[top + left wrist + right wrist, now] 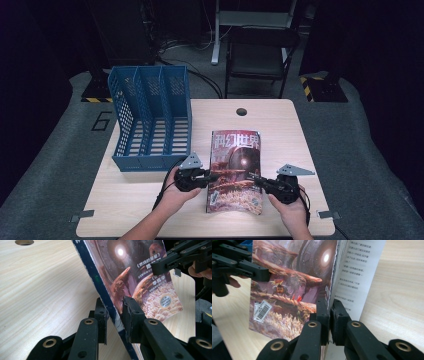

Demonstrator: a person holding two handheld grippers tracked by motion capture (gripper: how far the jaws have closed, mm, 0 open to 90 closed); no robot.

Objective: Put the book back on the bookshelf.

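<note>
Lifting the magazine (235,172) off the worktop (150,200), left tongs (209,176) and right tongs (260,183) clamped on its sides; next, toward the blue rack (150,120) at ten o'clock.

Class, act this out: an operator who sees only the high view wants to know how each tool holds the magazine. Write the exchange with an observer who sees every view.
Operator: From above, the left tool meets the magazine at its side. Is it gripping?
Observer: Yes. In the left gripper view its jaws are shut on the dark blue spine, one on each face.
Operator: And the right tool?
Observer: In the right gripper view its jaws pinch the open edge, and the cover there stands apart from a page of printed text.
</note>
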